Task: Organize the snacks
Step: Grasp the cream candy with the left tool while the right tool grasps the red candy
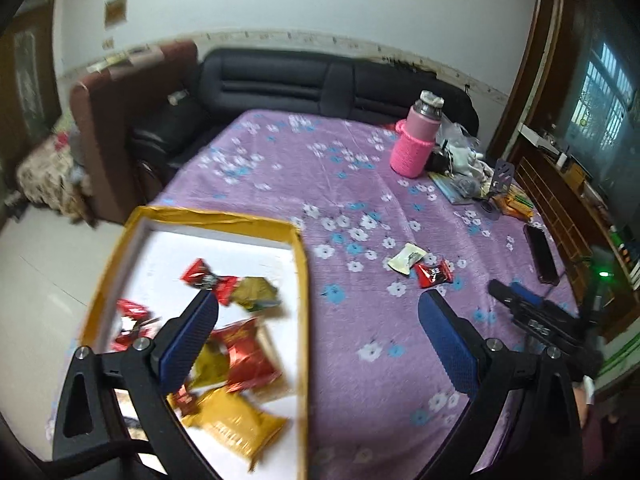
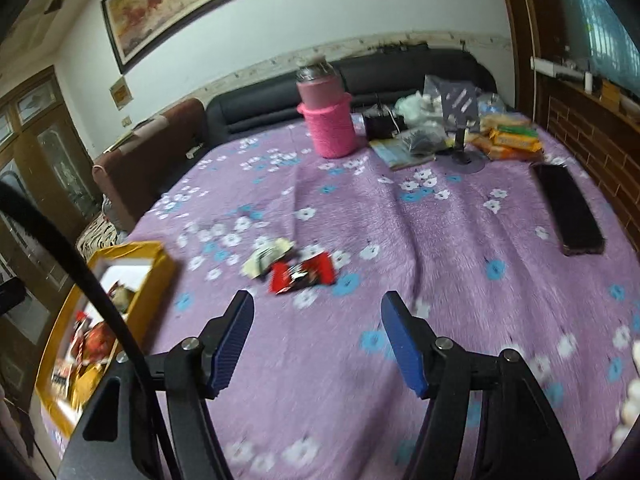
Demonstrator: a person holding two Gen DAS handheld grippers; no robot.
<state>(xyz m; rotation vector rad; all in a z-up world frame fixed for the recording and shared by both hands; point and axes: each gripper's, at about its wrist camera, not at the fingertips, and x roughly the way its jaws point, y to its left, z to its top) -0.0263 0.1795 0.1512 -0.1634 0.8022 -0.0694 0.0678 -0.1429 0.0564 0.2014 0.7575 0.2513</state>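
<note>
So most of the wrapped snacks were already sitting in the shallow yellow-rimmed cardboard box (image 1: pixel 304 280) at the cloth's near left edge, and only two stragglers were left out on the purple flowered tablecloth (image 2: pixel 460 240) to the right of that box: a small red foil candy packet (image 2: pixel 302 272) touching a pale cream one (image 2: pixel 266 258). The left gripper (image 1: pixel 318 320) hung half over the box with jaws spread and empty, and the right gripper (image 2: pixel 316 316) was likewise wide apart with nothing in it, pointed at the red packet just ahead. My guess is the next move was easing the right one forward and down to straddle that packet, then pinching carefully since it lay flat on soft cloth.

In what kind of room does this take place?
Most likely a living room in a home: a dark sofa behind the table with its purple flowered cloth, a framed painting on the wall, and a pink flask.
</note>
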